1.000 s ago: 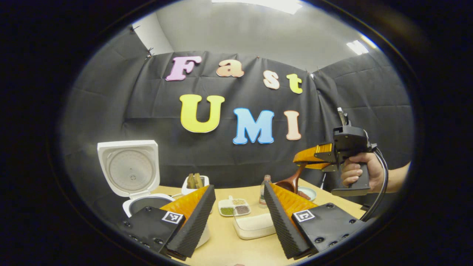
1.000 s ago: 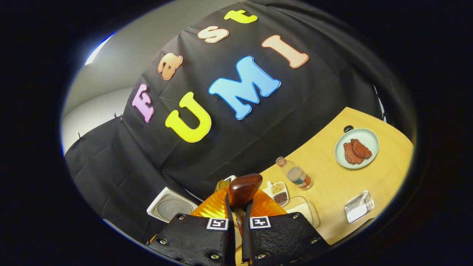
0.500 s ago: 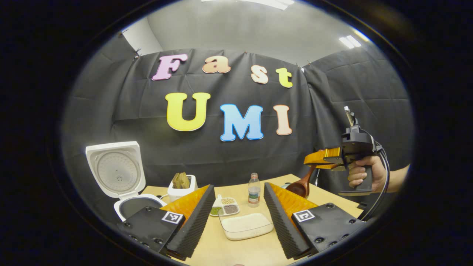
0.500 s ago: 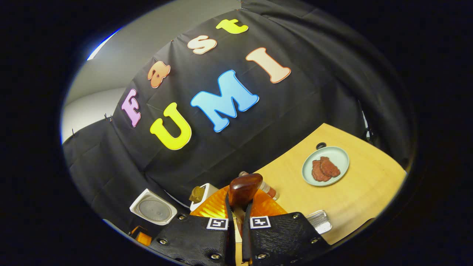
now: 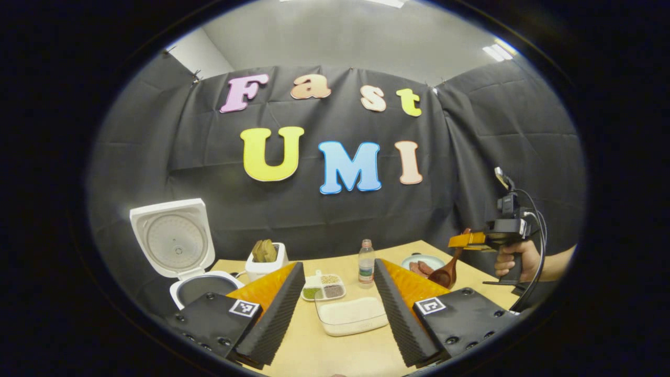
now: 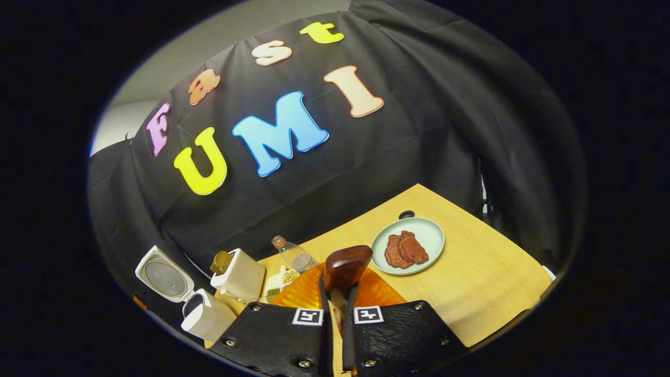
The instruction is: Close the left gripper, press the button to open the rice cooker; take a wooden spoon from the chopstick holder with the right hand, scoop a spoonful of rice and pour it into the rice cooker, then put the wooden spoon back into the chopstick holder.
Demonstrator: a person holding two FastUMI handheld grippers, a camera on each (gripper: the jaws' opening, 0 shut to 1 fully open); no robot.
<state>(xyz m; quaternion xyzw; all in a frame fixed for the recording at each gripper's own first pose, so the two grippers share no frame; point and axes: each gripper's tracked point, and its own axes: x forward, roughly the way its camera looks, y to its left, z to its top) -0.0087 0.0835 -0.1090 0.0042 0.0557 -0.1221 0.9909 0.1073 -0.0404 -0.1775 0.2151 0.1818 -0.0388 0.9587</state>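
The white rice cooker point(image 5: 180, 246) stands at the far left with its lid up and its pot point(image 5: 201, 287) uncovered. Beside it the white chopstick holder point(image 5: 266, 263) holds wooden utensils. A clear container of rice point(image 5: 350, 315) lies between the fingers of my open left gripper point(image 5: 338, 272), which holds nothing. At the right, a hand point(image 5: 515, 259) holds my right gripper point(image 5: 466, 241) above the table, with the wooden spoon point(image 5: 447, 273) hanging bowl-down from it. In the right gripper view my right gripper point(image 6: 337, 294) is shut on the spoon's handle, with the spoon bowl point(image 6: 345, 264) ahead; the rice cooker point(image 6: 172, 285) and holder point(image 6: 238, 275) lie lower left.
A divided dish of grains point(image 5: 323, 287) and a small bottle point(image 5: 366, 262) stand behind the rice container. A pale green plate of reddish meat slices point(image 6: 408, 246) sits at the table's right part point(image 6: 487, 283). The black cloth wall runs close behind the table.
My right gripper has carried the spoon farther right and lower, toward the plate side of the table. The left gripper stays open and has tilted slightly.
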